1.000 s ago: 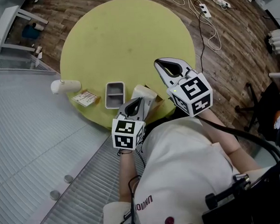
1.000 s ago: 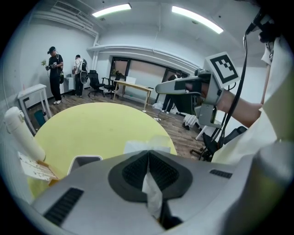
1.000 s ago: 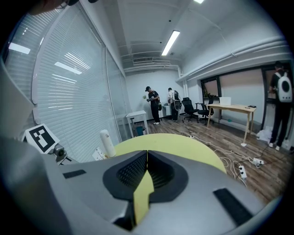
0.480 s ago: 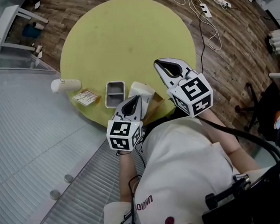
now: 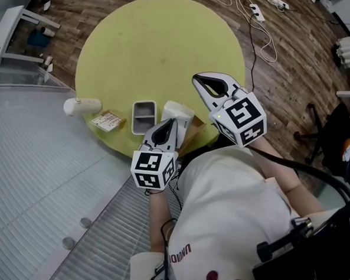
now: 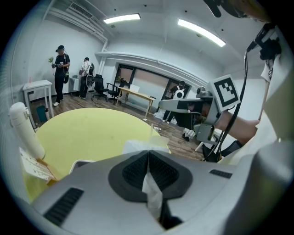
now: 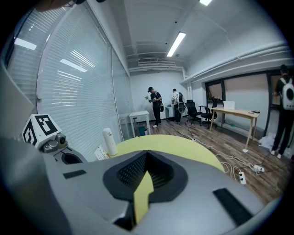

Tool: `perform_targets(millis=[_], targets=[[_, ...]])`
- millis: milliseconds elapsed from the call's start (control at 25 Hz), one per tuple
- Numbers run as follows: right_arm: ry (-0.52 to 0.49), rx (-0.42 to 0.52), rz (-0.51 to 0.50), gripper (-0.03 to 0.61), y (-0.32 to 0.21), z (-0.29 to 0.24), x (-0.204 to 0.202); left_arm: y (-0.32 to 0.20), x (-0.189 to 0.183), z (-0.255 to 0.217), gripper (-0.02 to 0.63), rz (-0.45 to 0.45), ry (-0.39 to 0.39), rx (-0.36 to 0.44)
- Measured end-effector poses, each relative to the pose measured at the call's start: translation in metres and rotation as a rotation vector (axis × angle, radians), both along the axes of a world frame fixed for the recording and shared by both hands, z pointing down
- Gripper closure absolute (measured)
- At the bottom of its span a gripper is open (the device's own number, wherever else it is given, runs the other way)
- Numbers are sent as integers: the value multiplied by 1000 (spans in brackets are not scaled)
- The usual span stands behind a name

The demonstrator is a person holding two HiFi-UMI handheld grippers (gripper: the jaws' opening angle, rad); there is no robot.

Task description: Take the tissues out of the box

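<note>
**Yellow round table point(image 5: 157, 43), near edge: tissue gripped at the box**

The tissue box point(image 5: 179, 113) stands at the table's near edge, just right of a grey two-compartment tray point(image 5: 143, 117). The left gripper point(image 5: 172, 126), tips at the box, has its jaws pressed together on a white tissue point(image 6: 151, 193), presumably to draw it out. The right gripper point(image 5: 201, 80) hangs over the table beside the box, jaws together and seemingly empty. The yellow sliver between them is probably the table seen through. Print on the small card point(image 5: 107, 121) and on the shirt is unreadable.
</note>
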State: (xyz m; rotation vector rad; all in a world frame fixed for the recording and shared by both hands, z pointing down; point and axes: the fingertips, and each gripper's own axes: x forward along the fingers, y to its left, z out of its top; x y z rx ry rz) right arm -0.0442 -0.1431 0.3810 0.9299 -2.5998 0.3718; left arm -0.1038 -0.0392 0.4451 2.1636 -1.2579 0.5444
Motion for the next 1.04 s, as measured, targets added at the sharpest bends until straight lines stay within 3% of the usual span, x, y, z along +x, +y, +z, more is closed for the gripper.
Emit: perform_targets(millis=[1040], targets=[[34,8,-16,560,1,3,-1,-1,2,-6,598,11,-1,5]])
